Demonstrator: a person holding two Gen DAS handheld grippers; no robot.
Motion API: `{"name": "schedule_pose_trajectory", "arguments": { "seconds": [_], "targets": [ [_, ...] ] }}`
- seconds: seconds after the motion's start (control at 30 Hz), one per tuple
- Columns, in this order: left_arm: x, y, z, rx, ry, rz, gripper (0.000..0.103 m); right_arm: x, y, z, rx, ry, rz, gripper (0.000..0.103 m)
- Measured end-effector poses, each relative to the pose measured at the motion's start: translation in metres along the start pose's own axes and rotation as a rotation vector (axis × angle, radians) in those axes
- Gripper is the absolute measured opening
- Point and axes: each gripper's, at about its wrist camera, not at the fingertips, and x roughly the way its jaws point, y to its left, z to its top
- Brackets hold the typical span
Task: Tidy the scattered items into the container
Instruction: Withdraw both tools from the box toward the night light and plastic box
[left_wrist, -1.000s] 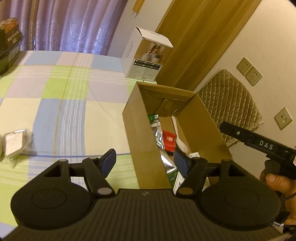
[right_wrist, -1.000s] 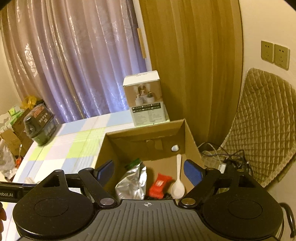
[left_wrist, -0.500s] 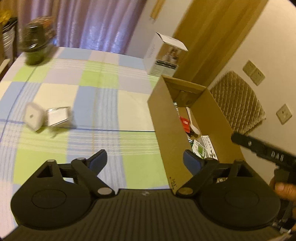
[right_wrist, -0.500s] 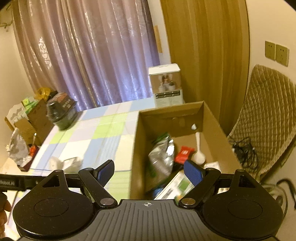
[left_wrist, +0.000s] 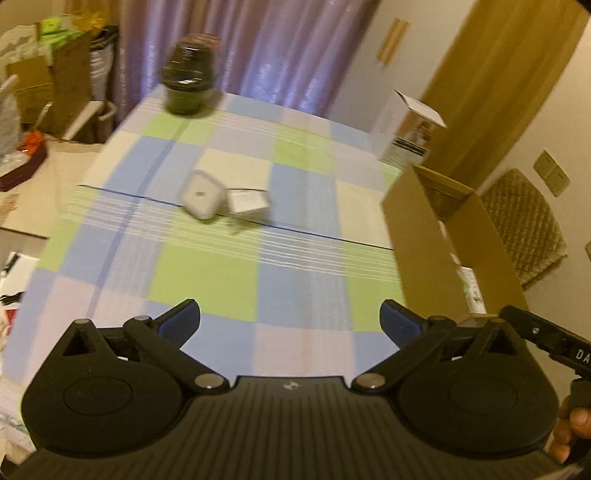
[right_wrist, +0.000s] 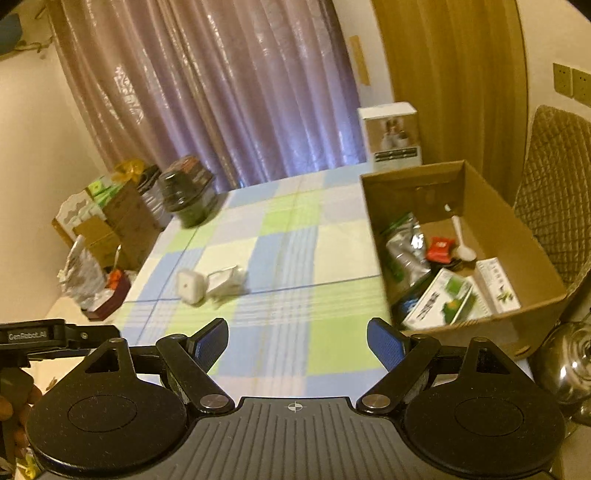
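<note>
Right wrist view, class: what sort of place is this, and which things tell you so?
Probably a room in a home. Long purple curtains hang behind a table under a checked cloth, a wooden door stands at the right, and a cardboard box holds household bits.

White square case (left_wrist: 201, 194) touching clear packet (left_wrist: 246, 202) mid-table; cardboard box (right_wrist: 517, 236) holds packets, spoon.

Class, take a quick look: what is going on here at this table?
A person is tidying loose items into a cardboard box, holding a hand-held gripper in each hand. Both the left hand-held gripper and the right hand-held gripper are open and empty, hovering above the checked tablecloth. The box holds several packets and a white spoon. A small white square item and a clear-wrapped packet lie on the cloth.
</note>
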Motion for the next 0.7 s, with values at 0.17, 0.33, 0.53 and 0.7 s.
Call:
{"name": "schedule_pose_trajectory", "arguments": {
  "seconds": [0.17, 0.33, 0.53, 0.7],
  "targets": [
    [-0.026, 0.041, -0.007, -0.044, -0.028, 0.062, 0.102, 0.003, 0.02, -0.01, -0.019, 0.027, 0.011, 0.088],
    [-0.037, 0.072, -0.014, -0.079, -0.022, 0.101, 0.102, 0.009, 0.042, -0.019, -0.049, 0.048, 0.028, 0.088],
    [-0.045, 0.099, -0.024, -0.096, -0.023, 0.12, 0.102, 0.027, 0.062, -0.029, -0.076, 0.089, 0.044, 0.088],
    [-0.042, 0.115, -0.023, -0.122, -0.065, 0.135, 0.102, 0.044, 0.072, -0.036, -0.096, 0.121, 0.057, 0.088]
  ]
}}
